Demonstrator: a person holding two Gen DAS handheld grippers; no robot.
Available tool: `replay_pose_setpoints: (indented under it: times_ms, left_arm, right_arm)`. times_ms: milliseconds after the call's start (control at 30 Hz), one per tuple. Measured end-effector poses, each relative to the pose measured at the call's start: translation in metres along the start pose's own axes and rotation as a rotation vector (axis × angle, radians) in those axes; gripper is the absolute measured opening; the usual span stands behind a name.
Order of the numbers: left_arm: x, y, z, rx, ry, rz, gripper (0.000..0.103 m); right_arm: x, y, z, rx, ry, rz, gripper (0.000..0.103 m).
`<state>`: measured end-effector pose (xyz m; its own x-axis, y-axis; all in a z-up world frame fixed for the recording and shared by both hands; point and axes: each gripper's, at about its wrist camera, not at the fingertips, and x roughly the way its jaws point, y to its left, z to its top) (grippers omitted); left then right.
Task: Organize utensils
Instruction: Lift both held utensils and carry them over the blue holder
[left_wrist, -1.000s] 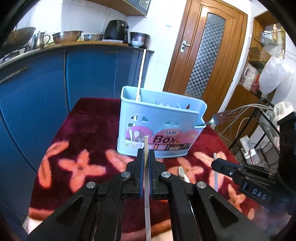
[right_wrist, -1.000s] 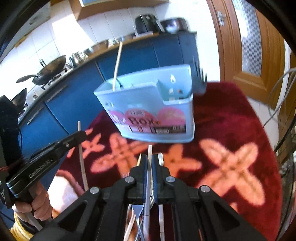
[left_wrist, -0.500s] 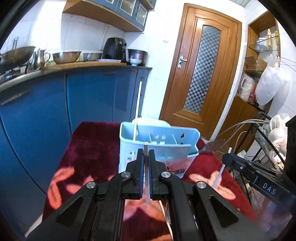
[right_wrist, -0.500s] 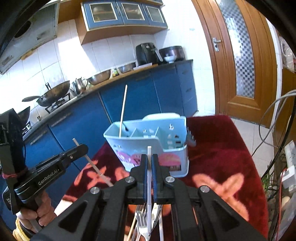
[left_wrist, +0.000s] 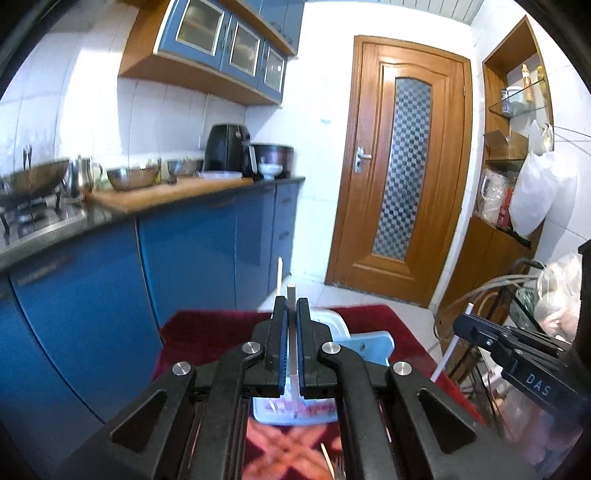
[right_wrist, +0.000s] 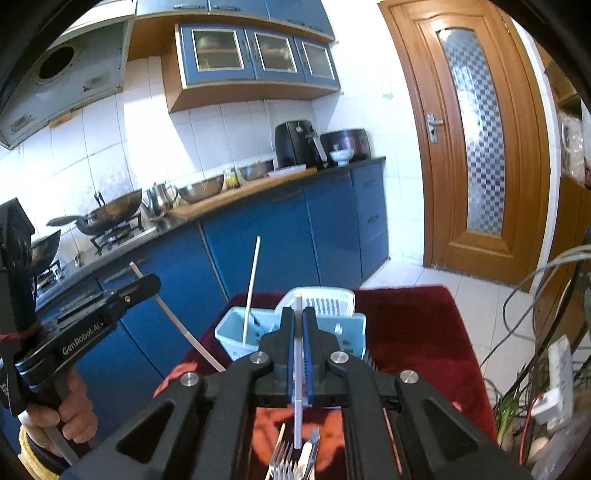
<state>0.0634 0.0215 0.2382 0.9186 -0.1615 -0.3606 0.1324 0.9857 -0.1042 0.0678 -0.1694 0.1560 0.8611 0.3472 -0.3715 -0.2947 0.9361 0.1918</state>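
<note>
**Both tongs clamp a chopstick above the utensil box**

While the red flowered cloth (right_wrist: 413, 332) covers the surface below, the left tongs (left_wrist: 291, 332) are pinched nearly closed on a pale chopstick (left_wrist: 291, 325), which runs upright between the blue pads and pokes out past the tips. The right tongs (right_wrist: 298, 343) are squeezed the same way on a white chopstick (right_wrist: 297, 354), its lower end hanging beneath the pads.

Just ahead of and below both tongs stands the light blue utensil box (right_wrist: 236, 332), with one long chopstick (right_wrist: 252, 288) leaning up out of its left compartment. A white slotted lid (right_wrist: 325, 301) lies right behind the box.

Under the right tongs, near the bottom edge, a fork (right_wrist: 282, 461) and other cutlery lie on the cloth. To the left of the right tongs, a hand (right_wrist: 70, 410) grips the handle of the left tongs.
</note>
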Motion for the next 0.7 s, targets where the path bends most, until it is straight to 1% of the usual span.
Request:
replay_pose_setpoints:
  times_ms: [167,300,400,500,600,700]
  left_arm:
    - [0.010,-0.001,0.032,0.014,-0.024,0.036,0.002]
    - [0.031,-0.002,0.043,0.013,-0.016,0.043,0.002]
    - [0.052,-0.005,0.042,0.023,0.001,0.046,0.002]
    - [0.073,-0.008,0.037,0.033,0.023,0.051,0.002]
    - [0.093,-0.009,0.028,0.041,0.048,0.054,0.002]
    - [0.112,-0.007,0.019,0.042,0.075,0.062,0.002]
  right_arm:
    - [0.001,0.000,0.028,0.000,-0.042,-0.013,0.006]
    - [0.011,0.000,0.046,-0.007,-0.071,-0.038,0.006]
    - [0.020,-0.002,0.054,-0.019,-0.091,-0.071,0.006]
    - [0.037,-0.005,0.057,-0.028,-0.091,-0.105,0.006]
    - [0.058,-0.012,0.054,-0.024,-0.065,-0.116,0.006]
    - [0.080,-0.017,0.046,-0.018,-0.019,-0.116,0.006]
